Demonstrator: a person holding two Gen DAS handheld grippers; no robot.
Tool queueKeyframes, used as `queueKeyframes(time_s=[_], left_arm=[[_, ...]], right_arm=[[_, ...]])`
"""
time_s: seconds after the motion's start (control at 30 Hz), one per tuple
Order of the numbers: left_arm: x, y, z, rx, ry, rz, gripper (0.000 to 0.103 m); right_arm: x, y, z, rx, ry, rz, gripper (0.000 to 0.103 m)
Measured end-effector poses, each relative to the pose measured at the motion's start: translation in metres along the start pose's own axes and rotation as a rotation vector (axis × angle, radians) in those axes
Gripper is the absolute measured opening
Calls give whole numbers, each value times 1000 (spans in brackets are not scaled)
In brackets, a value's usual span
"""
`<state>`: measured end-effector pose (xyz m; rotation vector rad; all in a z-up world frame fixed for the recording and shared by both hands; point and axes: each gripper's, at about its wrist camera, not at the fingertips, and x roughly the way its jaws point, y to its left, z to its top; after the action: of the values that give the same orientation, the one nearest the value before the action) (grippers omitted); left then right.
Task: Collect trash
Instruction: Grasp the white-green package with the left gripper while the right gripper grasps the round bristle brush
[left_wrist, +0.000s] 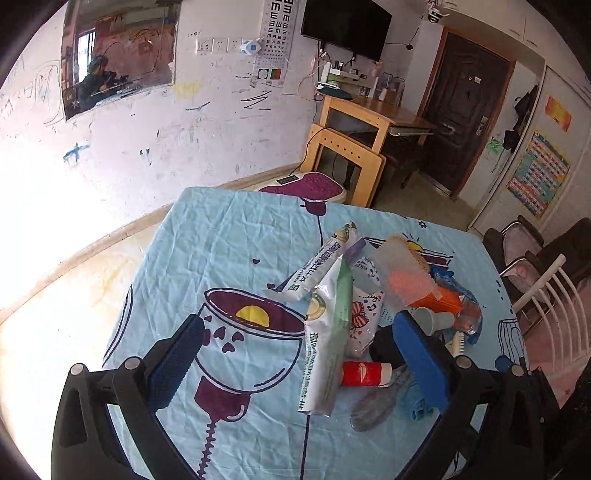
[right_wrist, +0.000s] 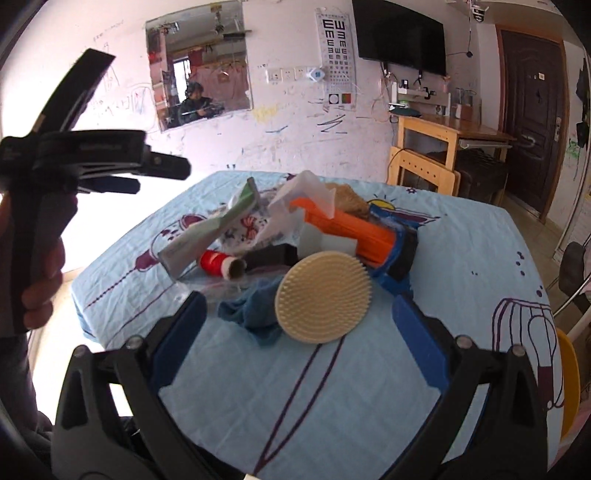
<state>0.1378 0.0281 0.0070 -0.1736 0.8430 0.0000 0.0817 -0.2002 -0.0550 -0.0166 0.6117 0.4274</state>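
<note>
1. Left gripper spread wide, fingers released, nothing between the blue pads; hovering over the table, which is draped in a light blue printed cloth.
2. Heap of trash ahead of and toward the right-hand finger of the left gripper: a long white-and-green pouch lying between the two fingers, a second printed pouch further ahead, a red-and-white tube close to the right-hand finger.
3. Partly masked by that right-hand finger: a grey cup, an orange box and a dark item behind it, too covered to name.
4. Clear crumpled plastic and blue cloth low beside the same finger, outlines hard to make out.
5. Right gripper likewise released, fingers well apart and gripping nothing.
6. Round cream bristled brush just ahead, between the right gripper's fingers, leaning on a blue cloth toward the left-hand finger.
7. Further ahead in the right wrist view: orange box, red tube, tilted pouch, white crumpled wrapper; a blue-and-black object behind the brush, half hidden.
8. Far left in the right wrist view: the left gripper seen from the side, held by a hand; handle cut off by the frame edge.
</note>
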Motion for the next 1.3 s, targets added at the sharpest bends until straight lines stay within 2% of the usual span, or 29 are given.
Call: queueKeyframes(time_s=[0.17,0.3,0.4,0.53,0.63,0.73,0.77,0.8,0.87,0.9,1.07,1.13,1.2,1.3], left_arm=[[7,15,1,-29,17,-50,97],[31,13,9,-48,112,-125,97],[46,4,10,-34,185,-199,97],[60,-12,8,26,243,-208,97],[67,-16,7,44,261,-198,96],[75,-13,4,21,292,-226,89],[76,-12,3,24,298,-214,84],[79,-12,1,27,305,-207,74],[84,-10,-3,30,329,-212,65],[85,-10,-5,36,332,-211,64],[88,-13,-9,57,332,-231,63],[89,-15,-8,64,331,-246,55],[89,-17,-8,75,325,-251,41],[91,-17,-8,74,320,-265,37]], right_arm=[[3,-16,10,106,-13,-68,97],[18,-10,18,95,41,-113,97],[20,-1,19,91,48,-138,97],[11,-2,20,99,34,-177,97],[8,-7,18,115,44,-164,95],[9,-10,15,128,53,-164,95],[10,-10,14,126,56,-166,95],[11,-8,13,122,56,-171,91],[13,-8,14,122,53,-177,74],[14,-8,14,122,54,-184,66],[23,-1,17,101,71,-191,65],[27,4,18,90,81,-185,61],[31,8,20,80,92,-182,61],[34,15,22,72,96,-183,61]])
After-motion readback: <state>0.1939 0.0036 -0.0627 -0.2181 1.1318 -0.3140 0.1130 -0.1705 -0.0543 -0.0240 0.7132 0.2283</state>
